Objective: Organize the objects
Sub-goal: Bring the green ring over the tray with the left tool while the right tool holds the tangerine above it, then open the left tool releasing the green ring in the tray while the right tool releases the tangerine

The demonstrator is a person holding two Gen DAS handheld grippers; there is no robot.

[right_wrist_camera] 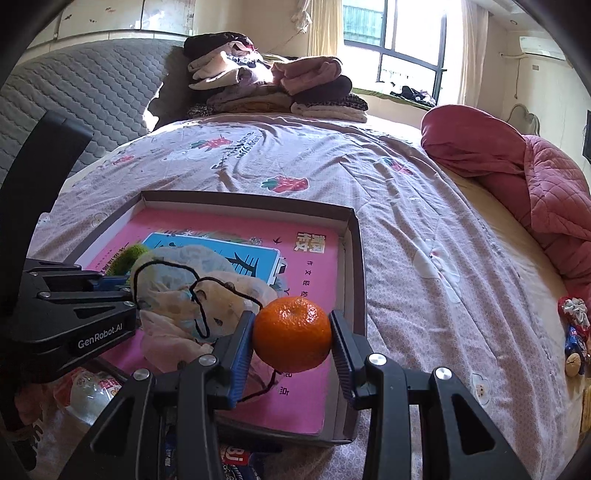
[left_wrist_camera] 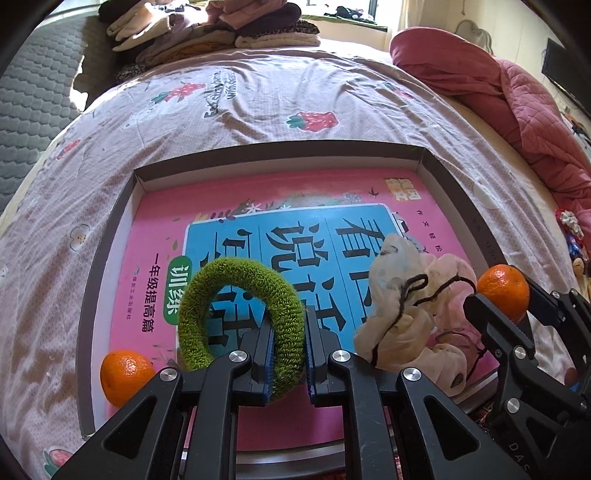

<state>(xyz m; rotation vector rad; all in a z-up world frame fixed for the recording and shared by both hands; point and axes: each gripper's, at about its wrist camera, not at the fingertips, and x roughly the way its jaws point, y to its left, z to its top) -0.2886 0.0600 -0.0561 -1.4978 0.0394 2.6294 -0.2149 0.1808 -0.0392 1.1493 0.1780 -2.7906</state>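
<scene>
A shallow grey box (left_wrist_camera: 110, 225) (right_wrist_camera: 356, 258) lies on the bed with a pink book (left_wrist_camera: 166, 236) (right_wrist_camera: 295, 398) flat inside it. My left gripper (left_wrist_camera: 290, 354) is shut on a green fuzzy hair ring (left_wrist_camera: 243, 314) held over the book; the ring also shows in the right wrist view (right_wrist_camera: 129, 258). My right gripper (right_wrist_camera: 291, 339) is shut on an orange tangerine (right_wrist_camera: 291, 334) (left_wrist_camera: 502, 291) over the box's right part. A second tangerine (left_wrist_camera: 123, 374) lies in the box's near left corner. A crumpled cloth pouch with a dark cord (left_wrist_camera: 410, 310) (right_wrist_camera: 184, 291) lies on the book between the grippers.
The bed has a pink strawberry-print sheet (left_wrist_camera: 258, 110) (right_wrist_camera: 406, 221). A red quilt (left_wrist_camera: 517, 99) (right_wrist_camera: 517, 170) is bunched at the right. Folded clothes (left_wrist_camera: 221, 29) (right_wrist_camera: 266, 85) are piled at the far end. Small trinkets (right_wrist_camera: 574, 336) lie at the right edge.
</scene>
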